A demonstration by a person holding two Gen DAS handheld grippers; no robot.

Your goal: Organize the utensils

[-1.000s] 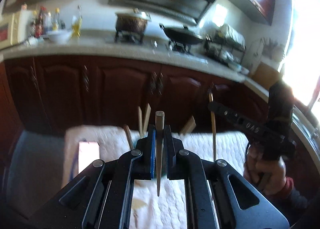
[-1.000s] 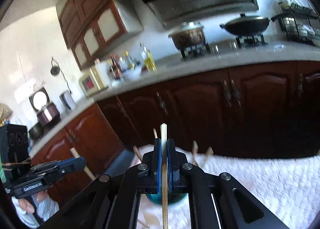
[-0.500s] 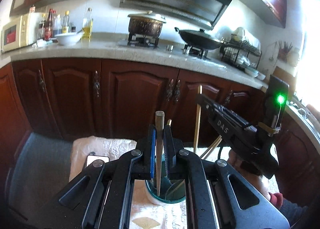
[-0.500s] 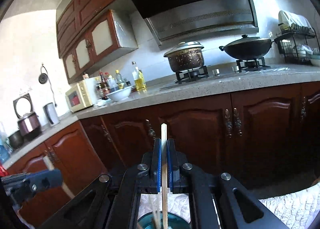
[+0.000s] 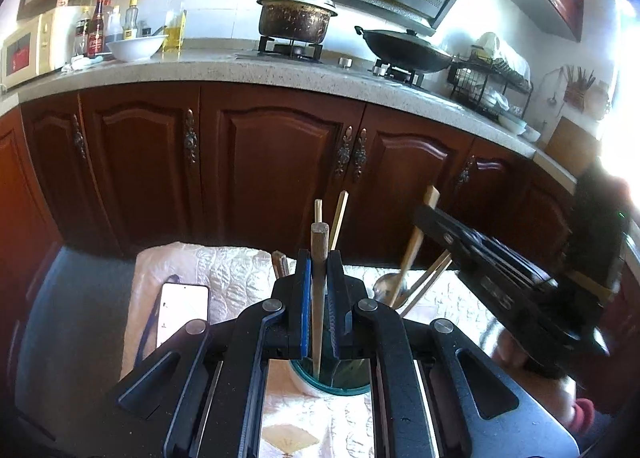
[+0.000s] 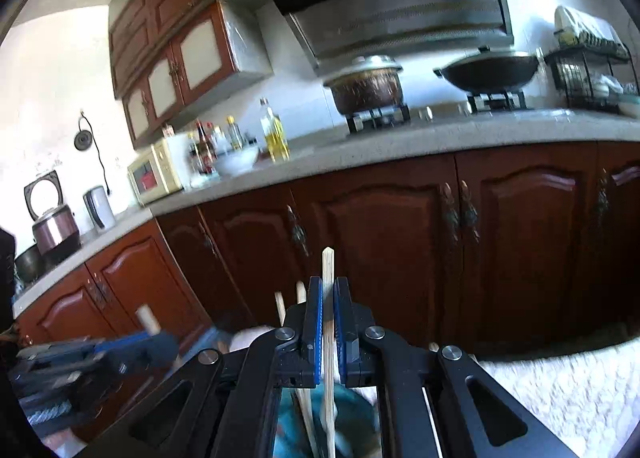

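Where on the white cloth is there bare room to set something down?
Free: the white cloth between the phone and the teal cup, and the strip nearest the camera. Crowded: the cup, full of utensils, with both grippers over it.

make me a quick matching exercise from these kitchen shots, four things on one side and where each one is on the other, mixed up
Things
1. dark wooden chopstick
2. phone
3. wok
4. white bowl

Places
A. on the stove burner nearer the dish rack
B. on the counter beside the oil bottle
C. flat on the white cloth, left of the cup
D. clamped in the left gripper, over the teal-rimmed cup

Pairs: 1-D, 2-C, 3-A, 4-B
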